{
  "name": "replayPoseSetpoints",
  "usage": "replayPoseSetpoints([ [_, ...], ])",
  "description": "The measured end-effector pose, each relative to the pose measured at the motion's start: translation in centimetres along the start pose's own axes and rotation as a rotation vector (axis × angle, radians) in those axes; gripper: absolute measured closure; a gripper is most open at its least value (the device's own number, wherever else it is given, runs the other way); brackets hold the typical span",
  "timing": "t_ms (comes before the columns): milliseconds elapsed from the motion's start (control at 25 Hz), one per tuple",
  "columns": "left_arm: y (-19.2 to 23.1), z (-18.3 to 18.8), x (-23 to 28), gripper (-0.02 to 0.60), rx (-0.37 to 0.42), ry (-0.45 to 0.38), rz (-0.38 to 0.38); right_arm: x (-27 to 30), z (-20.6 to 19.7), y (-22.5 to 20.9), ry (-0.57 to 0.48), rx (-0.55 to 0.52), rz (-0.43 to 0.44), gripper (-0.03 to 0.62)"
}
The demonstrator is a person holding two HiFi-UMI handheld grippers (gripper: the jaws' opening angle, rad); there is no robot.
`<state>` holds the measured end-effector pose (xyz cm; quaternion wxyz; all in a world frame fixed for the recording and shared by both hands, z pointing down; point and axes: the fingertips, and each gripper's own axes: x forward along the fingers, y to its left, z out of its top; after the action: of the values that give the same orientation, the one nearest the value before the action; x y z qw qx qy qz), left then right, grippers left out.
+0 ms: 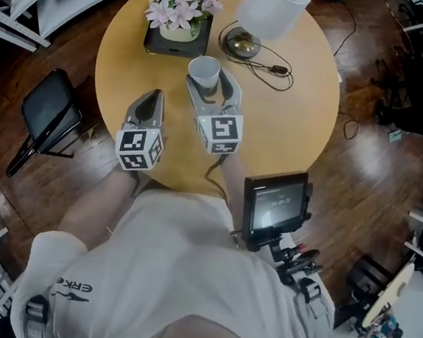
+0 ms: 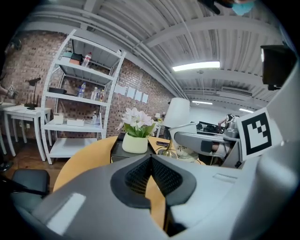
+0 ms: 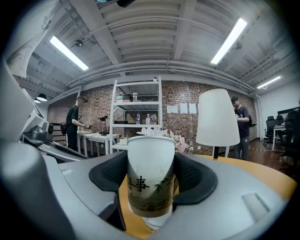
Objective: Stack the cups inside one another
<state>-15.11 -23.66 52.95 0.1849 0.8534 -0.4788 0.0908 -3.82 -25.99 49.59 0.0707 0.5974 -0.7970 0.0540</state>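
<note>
Right gripper [image 3: 151, 180]: its own view showed me the two dark pads closed against the sides of a white paper cup [image 3: 151, 173], the jaws standing wide around it.
Cup: upright, with black characters and a bamboo print on its lower half; from the head view I saw only its open white rim [image 1: 204, 68], over the round wooden table [image 1: 293, 128] in front of the flowers.
Under the cup: a pale rounded piece showed just below its base in the right gripper view; I could not tell what it was, nor whether the cup touched the table.
Left gripper [image 2: 151, 161]: its pads met with nothing between them; in the head view it sat [image 1: 152, 97] just to the left of the right gripper [image 1: 205, 81], apart from the cup.
Flowers [image 1: 182, 4]: pink and white, in a pale pot on a black box, at the table's far side.
Lamp [image 1: 273, 7]: white shade, brass base and a looped cord, right of the flowers.
Only in the gripper views: a white shelf unit [image 2: 79, 98] against a brick wall, and two people [image 3: 73, 124] standing in the background.
Only in the head view: a black chair [image 1: 48, 110] on the floor, left of the table.
</note>
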Motion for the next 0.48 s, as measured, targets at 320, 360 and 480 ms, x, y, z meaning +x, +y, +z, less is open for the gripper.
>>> replayPoseSetpoints([
  [320,0.8,-1.7,0.9,0.580,0.020,0.058,0.032,2.8,-3.5,-1.4,0.039,0.034,0.006,0.272],
  [360,1.0,-1.9,1.0,0.580,0.022,0.063,0.038,3.0,-3.9,-1.5,0.044,0.038,0.007,0.272],
  [480,1.6,-2.3,1.2,0.580,0.026,0.079,0.057,3.6,-4.9,-1.8,0.054,0.050,0.006,0.272],
])
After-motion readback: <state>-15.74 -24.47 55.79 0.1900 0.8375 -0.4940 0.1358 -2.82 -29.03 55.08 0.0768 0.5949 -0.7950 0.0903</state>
